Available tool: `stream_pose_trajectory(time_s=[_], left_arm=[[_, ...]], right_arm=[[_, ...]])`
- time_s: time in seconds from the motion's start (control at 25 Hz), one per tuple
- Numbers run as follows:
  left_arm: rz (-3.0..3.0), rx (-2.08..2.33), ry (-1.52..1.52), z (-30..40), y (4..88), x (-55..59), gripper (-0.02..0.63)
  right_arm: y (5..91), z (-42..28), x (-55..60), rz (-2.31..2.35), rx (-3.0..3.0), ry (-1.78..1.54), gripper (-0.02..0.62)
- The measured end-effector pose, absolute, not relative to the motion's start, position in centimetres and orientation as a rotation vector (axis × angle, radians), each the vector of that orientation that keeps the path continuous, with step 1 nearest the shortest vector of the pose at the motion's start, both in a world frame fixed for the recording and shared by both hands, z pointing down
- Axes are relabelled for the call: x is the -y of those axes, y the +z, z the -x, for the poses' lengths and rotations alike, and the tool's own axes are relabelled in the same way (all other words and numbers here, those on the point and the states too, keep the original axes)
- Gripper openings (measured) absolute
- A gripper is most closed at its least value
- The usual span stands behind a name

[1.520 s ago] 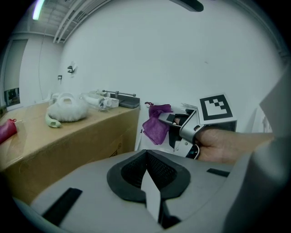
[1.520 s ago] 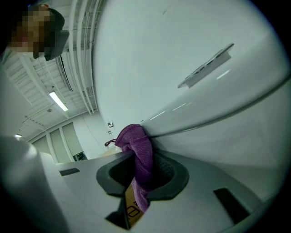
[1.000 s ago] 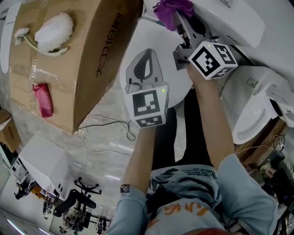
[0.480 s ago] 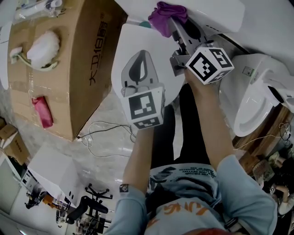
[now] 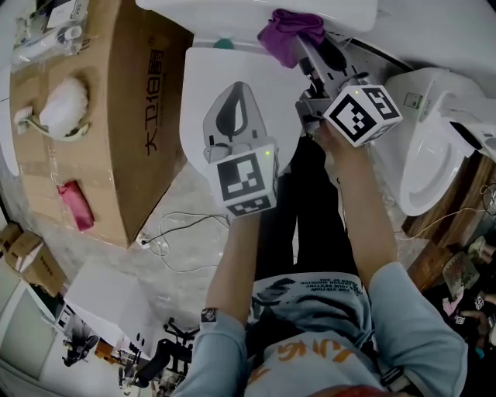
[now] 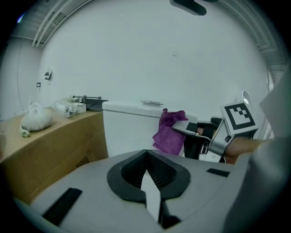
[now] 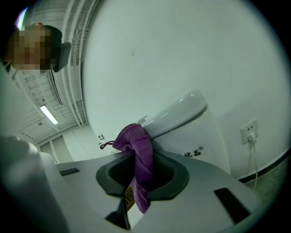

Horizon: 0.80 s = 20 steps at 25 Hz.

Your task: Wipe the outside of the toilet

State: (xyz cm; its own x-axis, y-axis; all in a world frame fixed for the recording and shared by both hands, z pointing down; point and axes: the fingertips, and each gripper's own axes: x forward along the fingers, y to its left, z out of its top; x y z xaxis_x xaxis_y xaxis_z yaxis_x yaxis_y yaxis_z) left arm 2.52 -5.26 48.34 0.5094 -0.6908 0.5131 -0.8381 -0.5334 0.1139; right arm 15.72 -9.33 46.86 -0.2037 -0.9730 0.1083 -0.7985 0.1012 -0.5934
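A white toilet stands in front of me, with its closed lid (image 5: pixel 201 85) and its tank (image 5: pixel 232 12) in the head view. My right gripper (image 5: pixel 301 45) is shut on a purple cloth (image 5: pixel 288 31), which lies against the front of the tank at the lid's right rear. In the right gripper view the cloth (image 7: pixel 138 154) hangs bunched between the jaws of the gripper (image 7: pixel 136 166), below the tank's edge (image 7: pixel 182 111). My left gripper (image 5: pixel 237 91) hovers over the lid, shut and empty. Its own view shows its gripper (image 6: pixel 146 157), the tank (image 6: pixel 129 125) and the cloth (image 6: pixel 170 132).
A large cardboard box (image 5: pixel 116 139) stands close to the toilet's left, with a white fluffy item (image 5: pixel 62 108) and a pink item (image 5: pixel 75 205) on top. A second white toilet (image 5: pixel 430 155) stands at the right. Thin cables (image 5: pixel 182 233) lie on the floor.
The head view has swung so that more of the tank and the box top shows. Both grippers keep about the same places by the toilet, the right one still holding the cloth.
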Motion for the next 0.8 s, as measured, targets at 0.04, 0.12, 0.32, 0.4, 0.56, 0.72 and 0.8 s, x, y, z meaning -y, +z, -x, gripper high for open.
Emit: stream_pose_trajectory(time_s=[0.04,0.12,0.32,0.4,0.56,0.72,0.8], left_arm=[[-2.415,1.260,0.592,-2.9,48.3,5.1,0.025],[-2.428,1.235,0.599,-3.6,48.3,4.6,0.025],[-2.448,1.193,0.596,-4.9,48.3,4.0,0.025],[-2.452,1.177,0.593,-5.3,48.4,3.6,0.025],[-2.451,1.155,0.585,-5.7,48.4,3.3,0.025],[-2.438,1.163,0.575,-5.2,48.4,3.7,0.025],[-2.424,1.177,0.570,-4.8,48.4,4.0,0.025]], right_arm=[[46.8,-16.3,8.9,1.758,-2.061,-0.788,0.089],[46.9,-17.4,8.0,1.781,-2.034,-0.785,0.089],[46.9,-19.7,6.2,1.835,-1.996,-0.770,0.089],[46.8,-20.6,5.6,1.860,-1.987,-0.760,0.089],[46.7,-22.3,4.4,1.923,-1.968,-0.751,0.089],[46.9,-23.8,3.1,2.005,-1.919,-0.739,0.089],[47.2,-23.9,2.4,2.049,-1.900,-0.752,0.089]])
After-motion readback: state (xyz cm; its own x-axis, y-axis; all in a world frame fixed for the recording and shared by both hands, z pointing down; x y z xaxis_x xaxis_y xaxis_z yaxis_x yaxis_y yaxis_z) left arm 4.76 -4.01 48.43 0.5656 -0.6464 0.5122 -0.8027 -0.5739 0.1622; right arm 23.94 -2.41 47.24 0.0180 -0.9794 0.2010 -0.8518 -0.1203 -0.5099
